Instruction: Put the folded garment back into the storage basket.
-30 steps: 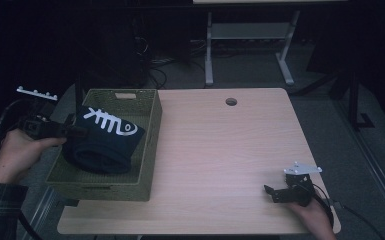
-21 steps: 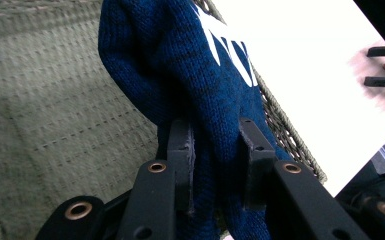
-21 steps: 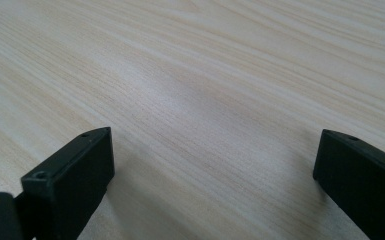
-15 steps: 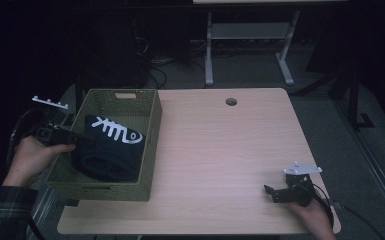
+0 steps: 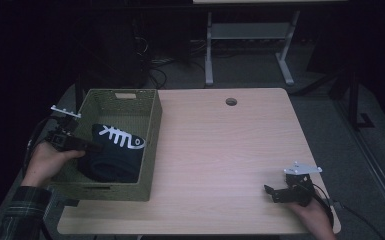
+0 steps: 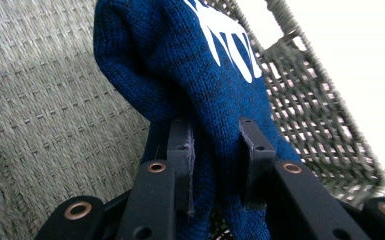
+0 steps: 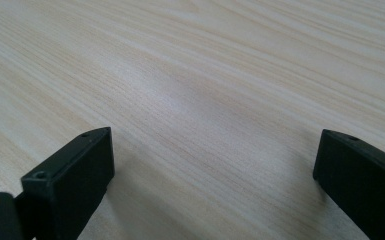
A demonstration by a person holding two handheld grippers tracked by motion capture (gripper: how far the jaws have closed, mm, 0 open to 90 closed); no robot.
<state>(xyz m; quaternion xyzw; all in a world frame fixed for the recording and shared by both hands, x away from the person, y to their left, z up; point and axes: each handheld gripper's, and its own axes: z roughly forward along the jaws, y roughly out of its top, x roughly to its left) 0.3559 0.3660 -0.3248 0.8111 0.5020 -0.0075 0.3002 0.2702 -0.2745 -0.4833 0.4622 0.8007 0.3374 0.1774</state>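
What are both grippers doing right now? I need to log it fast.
Left gripper: shut on the blue knitted garment, inside the woven basket.
Right gripper: open, holding nothing, over the table.

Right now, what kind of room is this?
Probably a lab or workshop, not a home. A plain wooden desk with a cable hole stands in a dark room, loose cables lie on the floor behind it, and another metal table frame stands farther back.

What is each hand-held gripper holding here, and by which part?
The left hand-held gripper pinches a fold of the blue knitted garment, at its near edge, inside the woven basket. The right hand-held gripper holds nothing, its jaws open.
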